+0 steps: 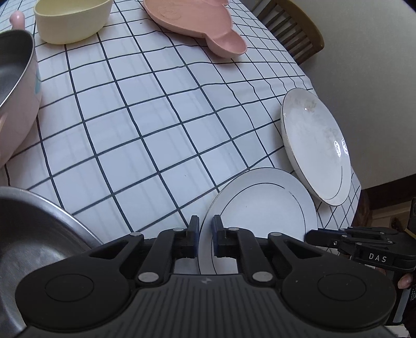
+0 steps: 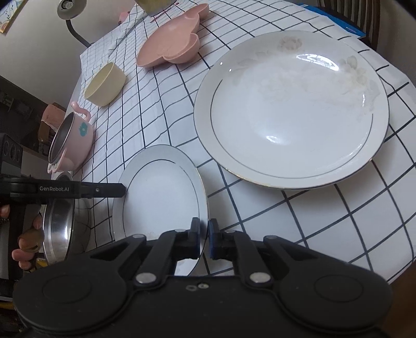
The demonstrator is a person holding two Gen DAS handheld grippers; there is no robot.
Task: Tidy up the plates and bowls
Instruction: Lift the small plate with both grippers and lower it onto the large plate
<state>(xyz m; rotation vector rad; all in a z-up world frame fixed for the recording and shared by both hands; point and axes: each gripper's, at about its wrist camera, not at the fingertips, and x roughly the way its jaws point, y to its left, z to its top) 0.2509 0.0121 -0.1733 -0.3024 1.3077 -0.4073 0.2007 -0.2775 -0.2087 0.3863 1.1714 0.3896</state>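
Observation:
A small white plate [image 1: 260, 213] [image 2: 161, 197] with a thin dark ring is held at two sides, tilted off the checked tablecloth. My left gripper [image 1: 206, 228] is shut on its left rim, and its finger shows from the side in the right wrist view [image 2: 104, 190]. On the opposite rim my right gripper [image 2: 204, 228] is shut too; the left wrist view catches it at the plate's right edge [image 1: 316, 238]. A larger white plate [image 1: 314, 148] [image 2: 291, 109] lies just beyond, near the table corner.
A pink divided plate [image 1: 192, 20] [image 2: 169, 44] and a cream bowl [image 1: 70, 20] [image 2: 105, 84] sit farther back. A pink steel-lined cup [image 1: 15, 85] [image 2: 72, 140] and a steel bowl [image 1: 31, 247] [image 2: 58, 231] are on the left. A wooden chair [image 1: 293, 28] stands past the table edge.

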